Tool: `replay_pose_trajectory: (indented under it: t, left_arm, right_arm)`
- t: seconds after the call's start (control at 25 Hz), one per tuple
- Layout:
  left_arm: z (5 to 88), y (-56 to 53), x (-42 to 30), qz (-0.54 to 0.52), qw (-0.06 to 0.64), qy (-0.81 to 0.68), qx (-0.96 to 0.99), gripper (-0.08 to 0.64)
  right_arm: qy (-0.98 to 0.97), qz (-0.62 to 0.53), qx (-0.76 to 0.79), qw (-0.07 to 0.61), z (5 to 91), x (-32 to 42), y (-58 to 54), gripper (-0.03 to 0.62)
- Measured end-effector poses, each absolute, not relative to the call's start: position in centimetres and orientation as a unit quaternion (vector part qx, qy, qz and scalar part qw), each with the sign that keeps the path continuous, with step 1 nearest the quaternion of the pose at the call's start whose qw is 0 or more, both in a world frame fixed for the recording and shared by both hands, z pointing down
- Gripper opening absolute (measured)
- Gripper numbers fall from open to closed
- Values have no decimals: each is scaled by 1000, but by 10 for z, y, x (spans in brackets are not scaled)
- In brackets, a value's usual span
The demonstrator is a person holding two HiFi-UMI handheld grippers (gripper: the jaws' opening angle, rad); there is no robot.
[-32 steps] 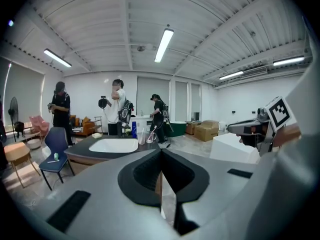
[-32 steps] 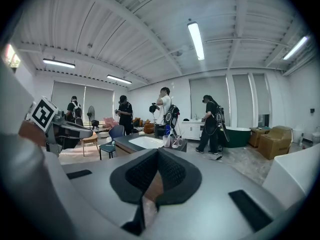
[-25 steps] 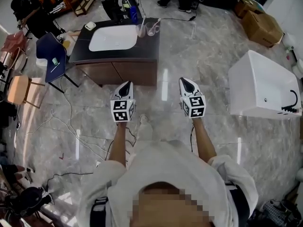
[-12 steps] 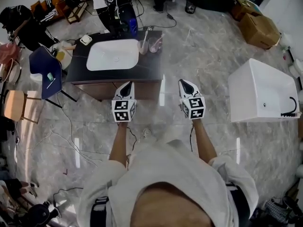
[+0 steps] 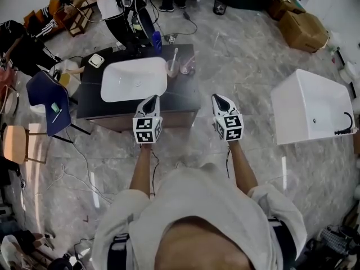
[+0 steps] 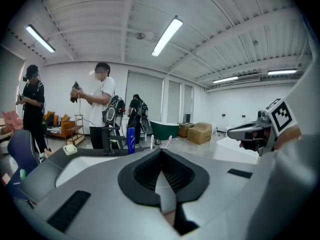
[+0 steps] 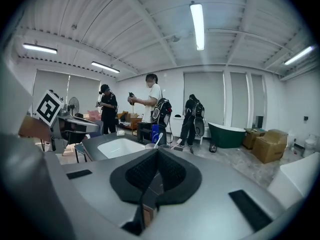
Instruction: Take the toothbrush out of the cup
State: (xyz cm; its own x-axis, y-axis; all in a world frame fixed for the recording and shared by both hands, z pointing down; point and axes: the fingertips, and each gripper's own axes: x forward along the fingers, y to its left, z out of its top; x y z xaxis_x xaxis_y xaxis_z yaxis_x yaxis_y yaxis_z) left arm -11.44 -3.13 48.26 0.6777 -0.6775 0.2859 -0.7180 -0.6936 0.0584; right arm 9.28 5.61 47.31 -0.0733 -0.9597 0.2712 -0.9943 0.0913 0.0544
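- I am holding the left gripper (image 5: 149, 99) and the right gripper (image 5: 219, 98) out ahead of me, side by side. Each has its jaws pressed together with nothing between them.
- The toothbrush (image 5: 175, 54) is leaning in a clear cup (image 5: 171, 69) on the dark table (image 5: 90, 103), just beside the right end of the white sink (image 5: 135, 79). A second cup (image 5: 187, 66) is sitting just beside the first.
- I am reading this as the approach step, since neither gripper is near the cup.
- Next, I judge, I need to close in on the table and spread the right gripper's jaws. Then I would line them up on the brush handle above the rim, with the left gripper ready to steady the cup.
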Motion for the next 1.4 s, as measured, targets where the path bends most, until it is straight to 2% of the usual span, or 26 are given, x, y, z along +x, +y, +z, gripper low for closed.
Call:
replay_pose_trajectory:
  t: [0.6,1.4]
  left_arm:
    - [497,-85,-107,135,93,-377,912,26]
    - [487,-160,-35,154,96,-452,873,26]
  right_arm:
    - [-732,92,664,126,492,94,1,14]
    - [-795,96,588,113,485,171,-116,14]
